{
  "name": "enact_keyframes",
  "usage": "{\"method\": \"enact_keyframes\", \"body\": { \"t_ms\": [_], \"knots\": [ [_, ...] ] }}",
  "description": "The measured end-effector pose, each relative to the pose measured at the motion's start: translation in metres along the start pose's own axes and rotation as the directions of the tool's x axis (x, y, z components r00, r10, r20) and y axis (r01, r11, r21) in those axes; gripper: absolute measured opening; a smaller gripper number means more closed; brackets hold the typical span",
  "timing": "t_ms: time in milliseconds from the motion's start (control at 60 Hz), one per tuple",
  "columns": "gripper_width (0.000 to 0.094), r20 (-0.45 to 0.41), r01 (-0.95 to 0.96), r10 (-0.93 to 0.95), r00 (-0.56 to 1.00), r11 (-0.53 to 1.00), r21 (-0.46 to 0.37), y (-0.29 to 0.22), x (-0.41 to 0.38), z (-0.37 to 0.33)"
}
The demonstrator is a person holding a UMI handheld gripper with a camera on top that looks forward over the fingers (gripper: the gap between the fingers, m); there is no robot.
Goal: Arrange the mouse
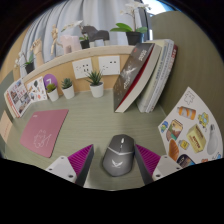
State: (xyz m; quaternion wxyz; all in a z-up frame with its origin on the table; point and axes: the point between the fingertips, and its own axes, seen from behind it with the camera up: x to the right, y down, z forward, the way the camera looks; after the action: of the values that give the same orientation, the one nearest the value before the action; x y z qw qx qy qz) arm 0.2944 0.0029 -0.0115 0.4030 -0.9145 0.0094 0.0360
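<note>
**Mouse framed by the claw, squeeze still to be judged**

The grey mouse [119, 156] lies on the counter [85, 118], between the two fingers of the claw [118, 160], whose pink pads [73, 162] stand at either flank. The claw is apart: a thin gap seems to show between each pad and the mouse's sides, so the mouse appears to rest on its own weight rather than in a grip.

To do this step well, I would keep the fingers level with the widest part of the body and close evenly, so both pads meet the sides together. The shell is rounded and tapers toward its ends, so a squeeze too far forward or back could make it slide out. A low hold near the base looks safest.

The mouse looks like smooth matte plastic, with a darker strip along its middle and a small light mark on its back. The counter is a flat, pale olive surface. A pink notebook [43, 130] lies to the left. Beyond, a few books [143, 78] lean with stiff covers, and small potted plants [95, 80] stand in white pots. A round printed plate [190, 128] sits to the right.
</note>
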Motion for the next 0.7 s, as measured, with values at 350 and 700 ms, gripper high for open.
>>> {"method": "enact_keyframes", "body": {
  "t_ms": [350,700],
  "knots": [
    [0.0485,-0.037,0.052,-0.052,0.998,0.999,0.001,-0.008,-0.003,0.014],
    [0.0303,-0.130,-0.008,0.000,0.992,0.998,-0.063,-0.004,-0.002,0.012]
  ]
}}
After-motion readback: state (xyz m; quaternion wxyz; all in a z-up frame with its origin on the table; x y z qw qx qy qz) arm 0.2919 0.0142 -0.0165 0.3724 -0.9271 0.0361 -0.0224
